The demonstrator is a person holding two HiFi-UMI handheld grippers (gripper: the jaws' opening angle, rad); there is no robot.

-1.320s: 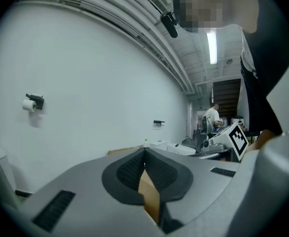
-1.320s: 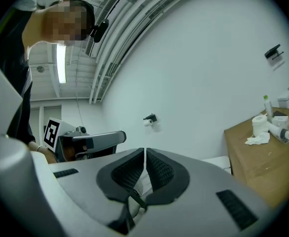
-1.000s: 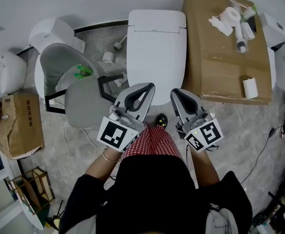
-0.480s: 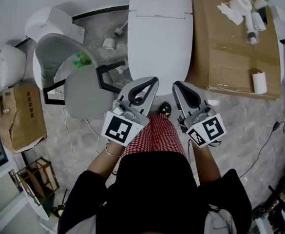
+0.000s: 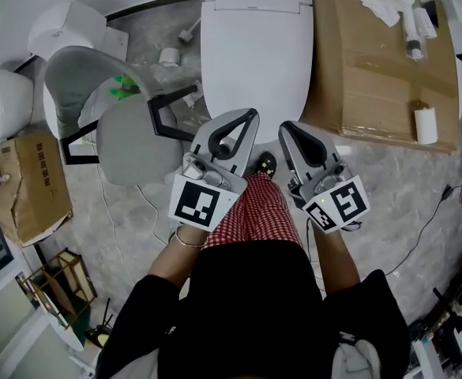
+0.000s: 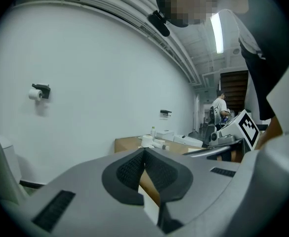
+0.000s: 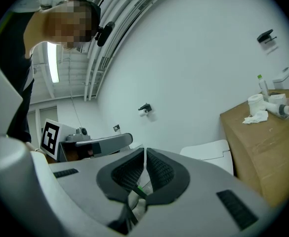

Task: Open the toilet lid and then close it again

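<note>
The white toilet [image 5: 254, 46] stands at the top middle of the head view with its lid down flat. My left gripper [image 5: 250, 115] is shut and empty, and its tip lies over the toilet's front edge. Just to its right, my right gripper [image 5: 283, 126] is also shut and empty, level with that edge. In the left gripper view the jaws [image 6: 144, 152] meet with nothing between them. The right gripper view shows its jaws [image 7: 144, 152] closed, with the toilet's [image 7: 208, 152] back part beyond them.
A grey chair [image 5: 128, 133] stands left of the toilet. To its right is a large cardboard box [image 5: 388, 61] bearing paper rolls and bottles. Other white toilets [image 5: 65, 30] and a small carton [image 5: 21, 184] sit far left. Cables trail on the floor.
The head view has shifted, so the toilet sits higher in frame. Both grippers stay shut, side by side at the toilet's front edge. The lid has stayed down.
</note>
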